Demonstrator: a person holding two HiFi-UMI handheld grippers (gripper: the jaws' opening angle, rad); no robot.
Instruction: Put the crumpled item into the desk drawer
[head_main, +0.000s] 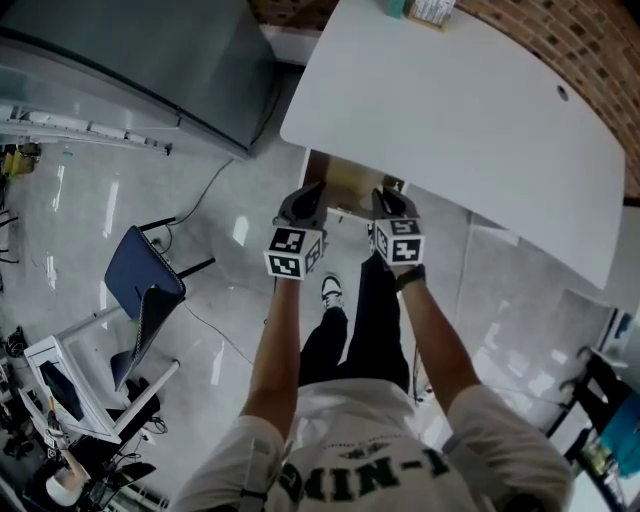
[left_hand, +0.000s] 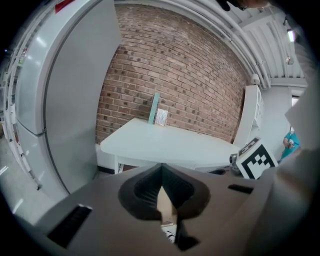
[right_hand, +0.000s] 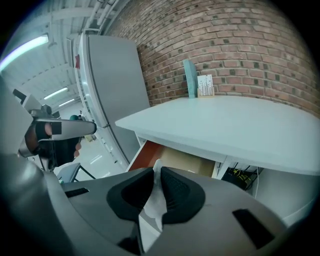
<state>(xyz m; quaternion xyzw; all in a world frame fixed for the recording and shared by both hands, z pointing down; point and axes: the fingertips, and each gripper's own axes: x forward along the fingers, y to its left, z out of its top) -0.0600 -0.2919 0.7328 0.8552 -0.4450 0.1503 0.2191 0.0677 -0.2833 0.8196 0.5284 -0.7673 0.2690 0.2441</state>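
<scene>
1. The right tongs (right_hand: 156, 172) are closed narrowly on the crumpled white paper (right_hand: 153, 202). The dark pads press it from both sides, and a pale tip of it sticks out above the jaw ends.
2. The paper is held in the air, in front of the open drawer (right_hand: 176, 161) and not yet inside it.
3. The left tongs (left_hand: 161, 175) are drawn together, with the jaw ends meeting. Only a thin wedge of gap shows lower down, and nothing is gripped in it.
4. The drawer hangs pulled out beneath the near edge of the white worktop (right_hand: 225, 125). Its inside is tan and its near side panel reddish brown.
5. In the head view both tongs are held out side by side at the drawer's mouth, left and right close together. Each carries its cube of square markers, and the person's bare forearms reach forward from a white shirt.
6. At the far edge of the worktop, against the brick wall (right_hand: 240, 50), an upright teal item (right_hand: 190, 85) stands just beside a small white card box (right_hand: 205, 86).
7. A tall grey cabinet (right_hand: 115, 90) stands to the left of the worktop.
8. A blue chair (head_main: 145, 285) sits on the glossy pale floor (head_main: 220, 200), well to the person's left.
</scene>
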